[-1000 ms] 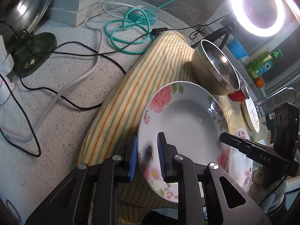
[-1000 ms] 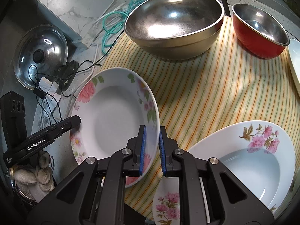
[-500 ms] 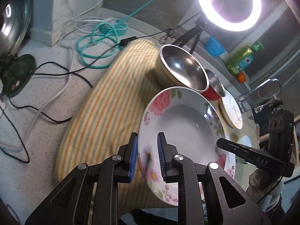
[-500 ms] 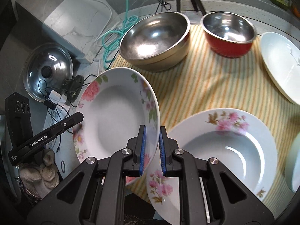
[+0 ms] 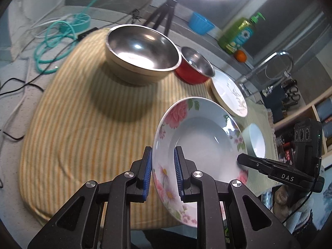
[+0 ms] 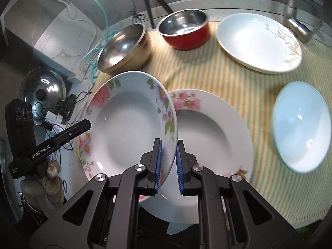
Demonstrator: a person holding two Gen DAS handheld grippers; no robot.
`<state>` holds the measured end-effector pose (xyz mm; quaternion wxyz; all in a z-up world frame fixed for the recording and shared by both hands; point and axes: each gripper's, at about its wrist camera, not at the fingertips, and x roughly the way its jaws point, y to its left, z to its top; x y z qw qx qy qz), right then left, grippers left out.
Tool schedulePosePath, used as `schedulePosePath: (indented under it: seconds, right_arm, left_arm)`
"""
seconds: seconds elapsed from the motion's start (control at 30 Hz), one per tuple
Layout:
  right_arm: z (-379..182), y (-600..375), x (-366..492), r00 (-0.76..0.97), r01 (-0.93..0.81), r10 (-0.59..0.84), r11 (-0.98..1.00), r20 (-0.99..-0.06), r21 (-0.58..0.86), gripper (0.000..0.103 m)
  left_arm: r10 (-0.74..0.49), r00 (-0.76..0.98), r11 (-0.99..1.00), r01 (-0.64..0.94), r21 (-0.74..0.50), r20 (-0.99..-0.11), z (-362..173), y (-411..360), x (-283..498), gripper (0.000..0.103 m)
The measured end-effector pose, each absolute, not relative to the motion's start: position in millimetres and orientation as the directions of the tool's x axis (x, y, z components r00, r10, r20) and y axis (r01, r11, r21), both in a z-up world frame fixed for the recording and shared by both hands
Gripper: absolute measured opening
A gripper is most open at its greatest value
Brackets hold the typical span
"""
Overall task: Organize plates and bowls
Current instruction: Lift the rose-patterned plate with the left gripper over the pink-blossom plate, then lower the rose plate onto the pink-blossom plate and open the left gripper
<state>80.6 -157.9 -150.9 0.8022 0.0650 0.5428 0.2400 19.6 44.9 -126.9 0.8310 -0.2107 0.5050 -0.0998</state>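
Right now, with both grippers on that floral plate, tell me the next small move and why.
Probably carry the held floral plate a little further over the second floral plate on the striped cloth, then lower it level. The left gripper and right gripper clamp opposite rims, the plate is lifted and tilted, and the matching plate lies just beside and below it.

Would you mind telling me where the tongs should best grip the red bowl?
Grip the red bowl by its thin rim, coming down from above on the near side. It stands upright and open, the gold bowl crowds its left, and the white plate its right.
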Motion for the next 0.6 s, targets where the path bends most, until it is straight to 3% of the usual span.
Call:
schedulePosePath:
  seconds: [0.6]
  right_arm:
    - [-182.3,-213.5,74.6,0.292,-0.207,0.385,0.919,-0.876,0.335,0.014]
  left_arm:
    - [-0.380,0.372,0.920,0.056,-0.388,-0.847,-149.1,-13.6,31.4,0.019]
